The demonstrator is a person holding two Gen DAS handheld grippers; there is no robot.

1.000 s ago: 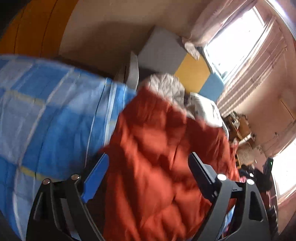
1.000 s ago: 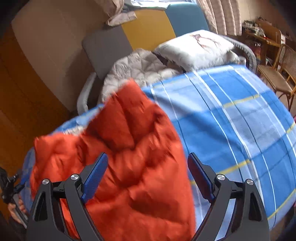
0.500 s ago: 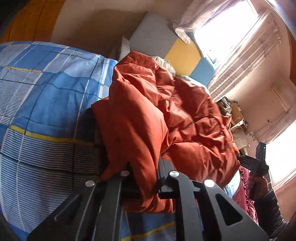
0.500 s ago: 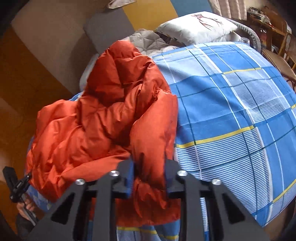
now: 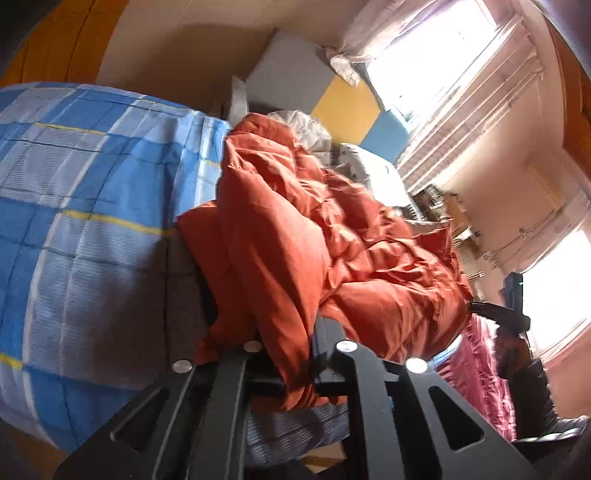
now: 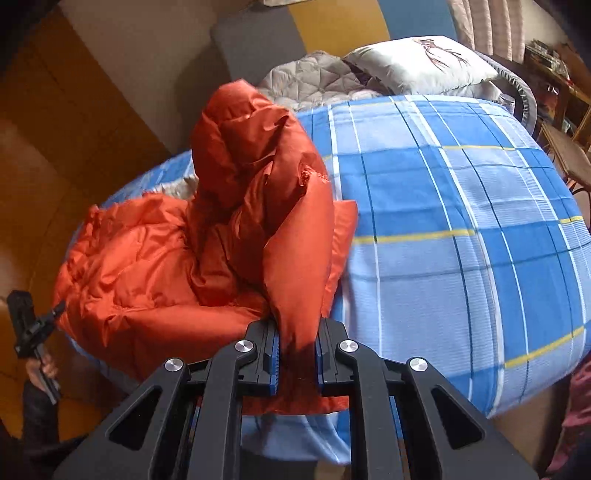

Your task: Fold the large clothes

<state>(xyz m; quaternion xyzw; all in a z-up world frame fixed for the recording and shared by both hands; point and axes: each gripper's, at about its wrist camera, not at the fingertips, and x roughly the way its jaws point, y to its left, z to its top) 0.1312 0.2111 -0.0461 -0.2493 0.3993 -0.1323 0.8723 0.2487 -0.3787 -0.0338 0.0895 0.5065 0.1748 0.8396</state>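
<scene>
Nearest in the right wrist view: right gripper [image 6: 297, 354], jaws just closing further, blue pads clamped tight on a fold of the orange puffer jacket [image 6: 207, 243], fabric pinched between them and hanging out below. Nearest in the left wrist view: left gripper [image 5: 291, 363], jaws drawn in almost fully after a quick closing and a slight easing, pinching another fold of the same orange puffer jacket [image 5: 317, 240].

Just beyond both grippers, jacket bunched and crumpled, heaped on the near edge of the blue checked bedspread [image 6: 461, 229], one hump of it standing up above the rest. In the left wrist view, bedspread [image 5: 85, 206] spread to the left of the jacket; in the right wrist view, to the right of it.

Left of the jacket in the right wrist view, at the frame edge: the other gripper's black handle, gripped by a hand [image 6: 40, 369] in a dark sleeve.

Beyond the jacket, at the head of the bed: grey quilted blanket [image 6: 314, 81], touching the bedspread's far edge, and beside it a white pillow [image 6: 424, 62] with a deer print. Behind these, a padded headboard [image 6: 332, 26] in grey, yellow and blue panels. Farther right of the pillow, a wooden chair [image 6: 565, 147] and curtains [image 6: 484, 26].
</scene>
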